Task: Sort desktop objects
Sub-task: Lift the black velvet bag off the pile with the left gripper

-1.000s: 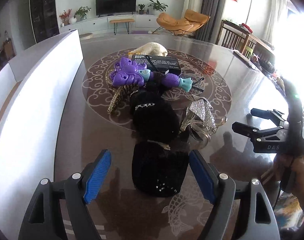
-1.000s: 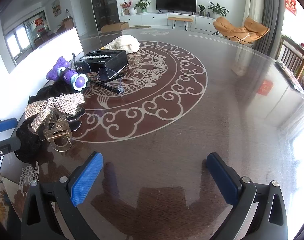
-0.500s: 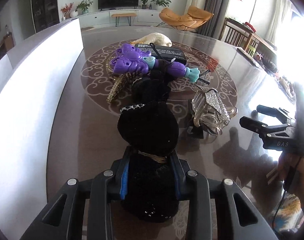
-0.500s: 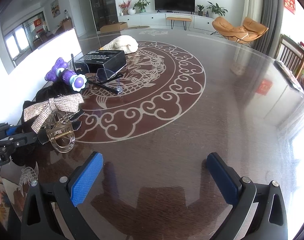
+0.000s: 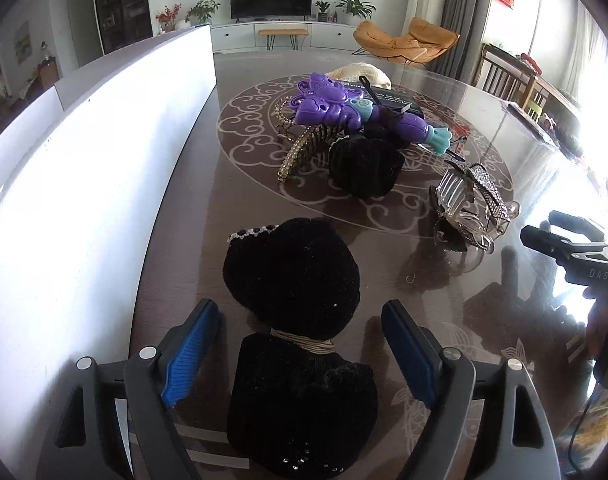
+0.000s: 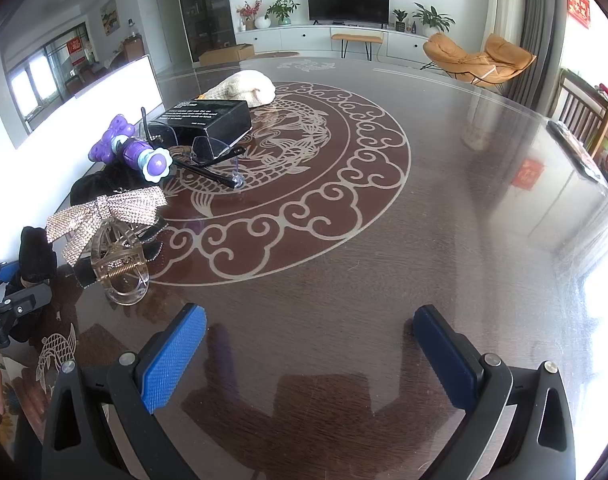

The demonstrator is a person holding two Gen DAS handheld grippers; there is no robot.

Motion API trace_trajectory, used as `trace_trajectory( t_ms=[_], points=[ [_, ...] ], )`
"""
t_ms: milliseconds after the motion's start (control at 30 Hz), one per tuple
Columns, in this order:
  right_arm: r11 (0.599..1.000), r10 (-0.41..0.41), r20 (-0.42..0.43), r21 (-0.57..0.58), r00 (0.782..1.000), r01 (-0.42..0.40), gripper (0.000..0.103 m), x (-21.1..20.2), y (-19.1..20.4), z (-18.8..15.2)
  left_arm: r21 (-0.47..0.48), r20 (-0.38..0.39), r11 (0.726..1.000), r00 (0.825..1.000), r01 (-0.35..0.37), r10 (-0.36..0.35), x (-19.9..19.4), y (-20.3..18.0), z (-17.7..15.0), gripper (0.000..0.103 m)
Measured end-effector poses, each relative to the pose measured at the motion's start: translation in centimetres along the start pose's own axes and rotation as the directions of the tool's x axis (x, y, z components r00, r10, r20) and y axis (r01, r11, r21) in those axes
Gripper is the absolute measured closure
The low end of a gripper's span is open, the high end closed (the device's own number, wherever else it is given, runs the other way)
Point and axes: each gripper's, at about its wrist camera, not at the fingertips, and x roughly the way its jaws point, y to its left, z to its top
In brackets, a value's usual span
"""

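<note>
A black velvet bow hair tie (image 5: 295, 320) lies on the dark table between the open fingers of my left gripper (image 5: 299, 350), which does not grip it; it also shows at the left edge of the right wrist view (image 6: 35, 256). Farther off lie a second black scrunchie (image 5: 364, 164), a purple toy (image 5: 332, 108), a gold rhinestone clip (image 5: 304, 148) and a clear claw clip with a rhinestone bow (image 5: 472, 204), seen also in the right wrist view (image 6: 107, 236). My right gripper (image 6: 310, 354) is open and empty over bare table.
A white box wall (image 5: 83, 184) runs along the left of the table. A black box (image 6: 207, 116), clear glasses (image 6: 207, 152) and a cream knitted item (image 6: 243, 88) lie at the back. The right gripper shows at the right edge of the left wrist view (image 5: 572, 248).
My left gripper shut on the black bow, drew it toward me away from the pile, then opened again and let it go. The right gripper has not moved.
</note>
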Motion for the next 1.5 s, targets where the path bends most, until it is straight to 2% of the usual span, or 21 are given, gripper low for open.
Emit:
trace_trajectory(
  t_ms=[133,200,233,1233,1300,1333,1400,1500],
  points=[
    [1.000,0.001,0.000,0.000,1.000,-0.001,0.000,0.0,0.0,0.0,0.015,0.001,1.000,1.000,-0.015,0.015,0.5,-0.3,0.3,0.012],
    [1.000,0.001,0.000,0.000,1.000,-0.001,0.000,0.0,0.0,0.0,0.017,0.004,1.000,1.000,-0.015,0.015,0.9,-0.1,0.3,0.001],
    [1.000,0.002,0.000,0.001,1.000,-0.002,0.000,0.0,0.0,0.0,0.014,0.006,1.000,1.000,-0.019,0.019,1.0,0.0,0.3,0.000],
    [1.000,0.009,0.004,0.009,1.000,-0.009,0.000,-0.1,-0.2,0.0,0.017,0.010,1.000,1.000,-0.011,0.011,0.9,0.3,-0.2,0.000],
    [0.997,0.077,0.021,0.018,0.997,-0.077,0.000,-0.5,-0.6,-0.1,0.016,0.009,1.000,1.000,-0.011,0.011,0.9,0.3,-0.2,0.000],
    [0.987,0.161,0.037,0.018,0.986,-0.162,0.000,-0.8,-0.8,-0.2,0.016,0.008,1.000,1.000,-0.011,0.011,0.9,0.3,-0.1,0.000],
    [0.948,0.317,0.058,0.000,0.947,-0.317,0.000,-1.3,-1.1,-0.2,0.017,-0.001,1.000,1.000,-0.010,0.010,1.0,0.2,0.0,0.000],
    [0.904,0.426,0.017,-0.050,0.904,-0.425,0.000,-1.0,0.7,0.5,0.032,-0.030,0.999,1.000,0.001,0.000,1.0,0.3,0.2,0.000]
  ],
)
